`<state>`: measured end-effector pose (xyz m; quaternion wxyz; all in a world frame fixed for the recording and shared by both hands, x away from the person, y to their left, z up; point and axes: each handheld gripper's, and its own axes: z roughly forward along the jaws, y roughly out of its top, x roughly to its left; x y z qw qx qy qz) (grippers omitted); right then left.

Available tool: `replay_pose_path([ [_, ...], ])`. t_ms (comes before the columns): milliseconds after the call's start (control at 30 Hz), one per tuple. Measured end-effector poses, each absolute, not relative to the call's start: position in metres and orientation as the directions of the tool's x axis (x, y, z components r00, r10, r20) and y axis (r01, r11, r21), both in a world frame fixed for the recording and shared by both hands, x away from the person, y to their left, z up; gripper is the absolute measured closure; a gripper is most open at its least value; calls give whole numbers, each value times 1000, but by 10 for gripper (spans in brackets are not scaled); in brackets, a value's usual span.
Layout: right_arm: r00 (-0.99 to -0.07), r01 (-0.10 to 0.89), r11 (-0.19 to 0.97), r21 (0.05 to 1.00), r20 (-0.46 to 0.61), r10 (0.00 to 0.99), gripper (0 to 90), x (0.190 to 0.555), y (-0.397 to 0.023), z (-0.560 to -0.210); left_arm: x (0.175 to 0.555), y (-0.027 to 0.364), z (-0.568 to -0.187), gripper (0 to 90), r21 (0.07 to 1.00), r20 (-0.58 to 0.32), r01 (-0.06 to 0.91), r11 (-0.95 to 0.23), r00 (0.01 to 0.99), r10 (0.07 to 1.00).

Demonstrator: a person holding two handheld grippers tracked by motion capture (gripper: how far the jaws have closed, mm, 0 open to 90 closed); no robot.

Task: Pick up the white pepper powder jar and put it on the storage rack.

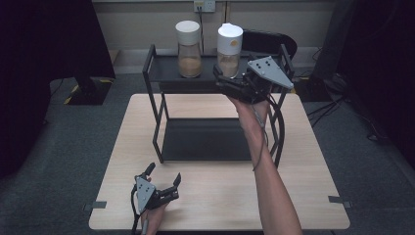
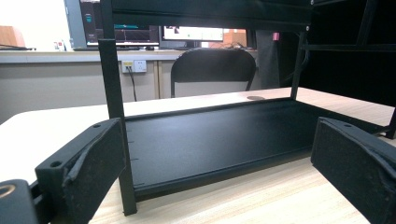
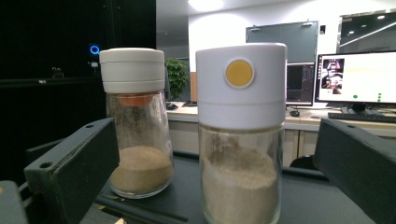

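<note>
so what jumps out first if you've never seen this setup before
Two glass jars with white lids stand on the top shelf of a black two-tier rack on the wooden table. The right gripper is raised to the jar with the yellow dot, its jaws open on either side of it; the plain-lidded jar stands to its left. The left gripper rests low near the table's front edge, jaws open toward the bare lower shelf.

Two white-capped jars [image 1: 189,48] [image 1: 229,50] (brown powder inside) upright on rack [image 1: 161,68].
</note>
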<state>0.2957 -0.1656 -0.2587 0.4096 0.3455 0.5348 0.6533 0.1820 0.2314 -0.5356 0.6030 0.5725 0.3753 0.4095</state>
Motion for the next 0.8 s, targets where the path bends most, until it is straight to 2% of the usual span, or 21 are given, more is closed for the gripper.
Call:
replay_pose_path([
  [800,-419,-152,-121,981,46,907,0,268,-183,-300,182,231,-536,23,998,17,-64,9,382,924],
])
